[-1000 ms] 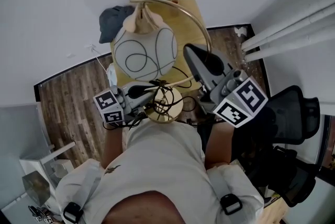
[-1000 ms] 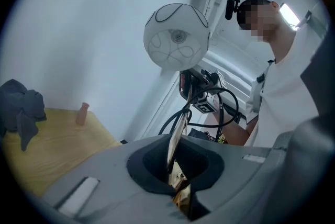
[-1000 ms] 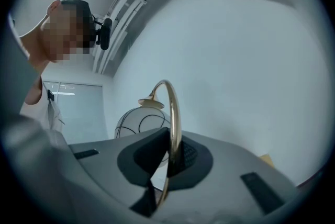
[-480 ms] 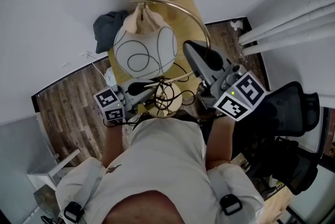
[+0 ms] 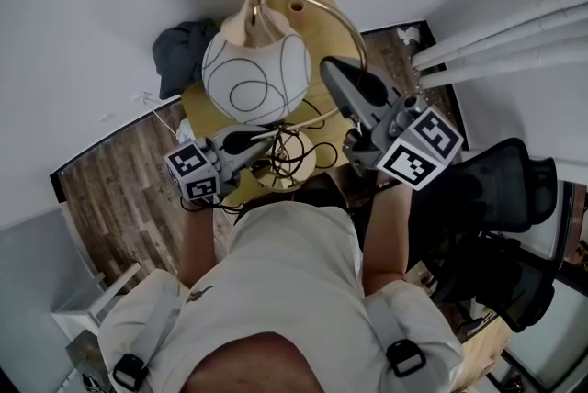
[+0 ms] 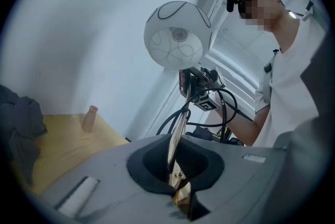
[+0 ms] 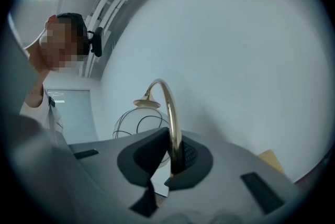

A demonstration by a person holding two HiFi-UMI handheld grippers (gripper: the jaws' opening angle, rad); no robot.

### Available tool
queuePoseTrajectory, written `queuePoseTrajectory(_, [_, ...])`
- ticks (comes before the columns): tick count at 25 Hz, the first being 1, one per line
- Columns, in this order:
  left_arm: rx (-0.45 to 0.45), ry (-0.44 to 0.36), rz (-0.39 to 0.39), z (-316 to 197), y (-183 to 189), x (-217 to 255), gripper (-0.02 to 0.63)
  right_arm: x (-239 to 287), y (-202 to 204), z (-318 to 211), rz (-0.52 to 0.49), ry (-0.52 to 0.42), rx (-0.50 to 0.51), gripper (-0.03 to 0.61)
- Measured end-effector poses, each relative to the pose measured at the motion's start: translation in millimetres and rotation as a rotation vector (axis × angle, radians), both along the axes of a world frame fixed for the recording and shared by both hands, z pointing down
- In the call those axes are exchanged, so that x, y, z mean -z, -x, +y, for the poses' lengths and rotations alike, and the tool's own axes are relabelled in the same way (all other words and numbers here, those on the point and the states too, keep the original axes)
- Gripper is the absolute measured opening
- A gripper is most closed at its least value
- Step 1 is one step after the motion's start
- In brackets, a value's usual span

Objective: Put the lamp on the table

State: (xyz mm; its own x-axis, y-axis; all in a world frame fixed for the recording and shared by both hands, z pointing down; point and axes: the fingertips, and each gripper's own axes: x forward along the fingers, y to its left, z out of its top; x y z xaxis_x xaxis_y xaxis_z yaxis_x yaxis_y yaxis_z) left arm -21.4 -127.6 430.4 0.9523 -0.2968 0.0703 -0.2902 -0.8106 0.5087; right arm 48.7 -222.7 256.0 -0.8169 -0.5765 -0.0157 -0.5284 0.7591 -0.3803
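Lamp [image 5: 255,79]: we hold it upright in both grippers, its round brass base [image 5: 285,169] over the near edge of the yellow table [image 5: 322,19]; we cannot tell whether it touches.
Left gripper [image 6: 178,186]: level, jaws clamped on the thin stem just above the base.
Right gripper [image 7: 172,160]: level, jaws closed on the curved brass arm, beside the globe shade.
Forearms: both reach forward from our chest.
Tabletop: dark cloth [image 5: 179,47] and small pink vase [image 6: 90,117].

Soft, even light; fisheye edges bend and darken.
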Motion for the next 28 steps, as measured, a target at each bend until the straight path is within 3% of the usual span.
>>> queuePoseTrajectory(14, [0.034, -0.011, -0.006, -73, -14, -27, 0.012, -27, -8, -71, 0.011, 0.009, 0.064, 0.002])
queuePoseTrajectory(28, [0.04, -0.006, -0.031, -115, -25, -63, 0.012, -63, -22, -113, -0.01, 0.019, 0.078, 0.002])
